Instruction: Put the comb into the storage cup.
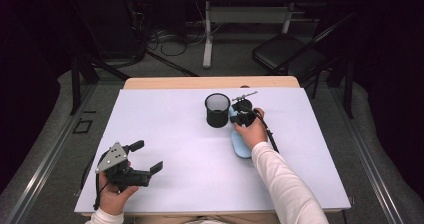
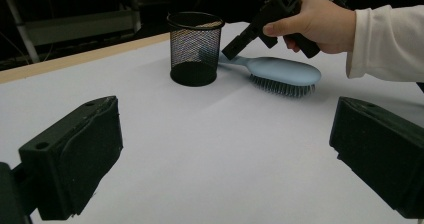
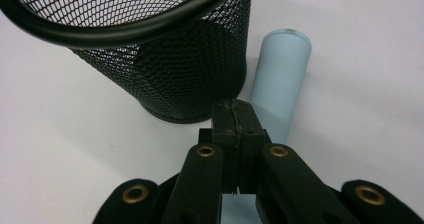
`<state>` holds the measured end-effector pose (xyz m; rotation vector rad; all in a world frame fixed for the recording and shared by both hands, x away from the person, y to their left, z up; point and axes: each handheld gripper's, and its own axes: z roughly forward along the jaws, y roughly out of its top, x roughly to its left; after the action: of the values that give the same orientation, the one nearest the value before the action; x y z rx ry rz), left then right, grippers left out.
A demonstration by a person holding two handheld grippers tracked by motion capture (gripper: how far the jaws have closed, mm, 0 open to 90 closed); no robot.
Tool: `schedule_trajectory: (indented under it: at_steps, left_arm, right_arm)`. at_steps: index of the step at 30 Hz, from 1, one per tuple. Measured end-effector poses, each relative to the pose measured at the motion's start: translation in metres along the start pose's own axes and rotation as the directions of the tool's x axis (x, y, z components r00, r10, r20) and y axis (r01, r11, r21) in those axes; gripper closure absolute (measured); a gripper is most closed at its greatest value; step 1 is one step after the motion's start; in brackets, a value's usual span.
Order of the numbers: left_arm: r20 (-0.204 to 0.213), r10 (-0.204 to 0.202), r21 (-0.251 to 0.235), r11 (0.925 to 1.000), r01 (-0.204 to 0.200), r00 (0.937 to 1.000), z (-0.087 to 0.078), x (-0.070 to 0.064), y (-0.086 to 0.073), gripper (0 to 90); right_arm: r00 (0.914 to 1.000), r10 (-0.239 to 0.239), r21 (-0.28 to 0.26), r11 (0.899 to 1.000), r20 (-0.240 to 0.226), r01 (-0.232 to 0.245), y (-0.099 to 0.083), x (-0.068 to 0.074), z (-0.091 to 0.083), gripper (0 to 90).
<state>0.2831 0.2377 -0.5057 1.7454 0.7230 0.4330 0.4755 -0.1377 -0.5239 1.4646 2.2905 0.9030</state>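
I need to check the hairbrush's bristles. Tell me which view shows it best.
The left gripper view: the blue hairbrush lies side-on, bristles down. The high view has the right gripper covering part of it; the right gripper view shows its handle beside the mesh cup.

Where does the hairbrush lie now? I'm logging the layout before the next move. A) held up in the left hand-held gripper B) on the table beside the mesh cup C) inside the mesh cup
B: the hairbrush lies flat on the table, its handle end next to the upright mesh cup.

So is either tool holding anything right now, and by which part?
Nothing: left tool open over the table; right tool shut, empty, over the hairbrush handle.
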Motion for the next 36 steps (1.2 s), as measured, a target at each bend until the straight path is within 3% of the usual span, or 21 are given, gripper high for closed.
schedule_trajectory:
  at_steps: [9, 20, 25, 27, 36]
  left_arm:
    - [0.0, 0.0, -0.001, 1.0, 0.0, 1.0, 0.0, 0.0, 0.0, 0.5]
    - [0.001, 0.0, -0.001, 1.0, 0.0, 1.0, 0.0, 0.0, 0.0, 0.4]
    - [0.002, -0.004, -0.004, 1.0, 0.004, 1.0, 0.0, 0.0, -0.001, 0.4]
    - [0.001, -0.003, -0.004, 1.0, 0.003, 1.0, 0.0, 0.0, -0.001, 0.5]
    - [-0.002, -0.003, -0.003, 1.0, 0.003, 1.0, 0.0, 0.0, -0.001, 0.4]
  right_arm:
    - [0.9994, -0.025, 0.028, 0.999, 0.023, 0.024, 0.003, 0.006, 0.008, 90.0]
    - [0.9992, -0.021, 0.06, 0.998, 0.034, 0.019, 0.002, 0.005, 0.013, 90.0]
    - [0.9989, -0.012, 0.049, 0.999, 0.046, 0.01, 0.002, 0.0, 0.013, 90.0]
    - [0.9985, -0.008, 0.074, 0.997, 0.054, 0.004, 0.002, -0.004, 0.011, 90.0]
    - [0.9967, 0.007, 0.078, 0.997, 0.081, -0.013, 0.0, -0.015, 0.007, 90.0]
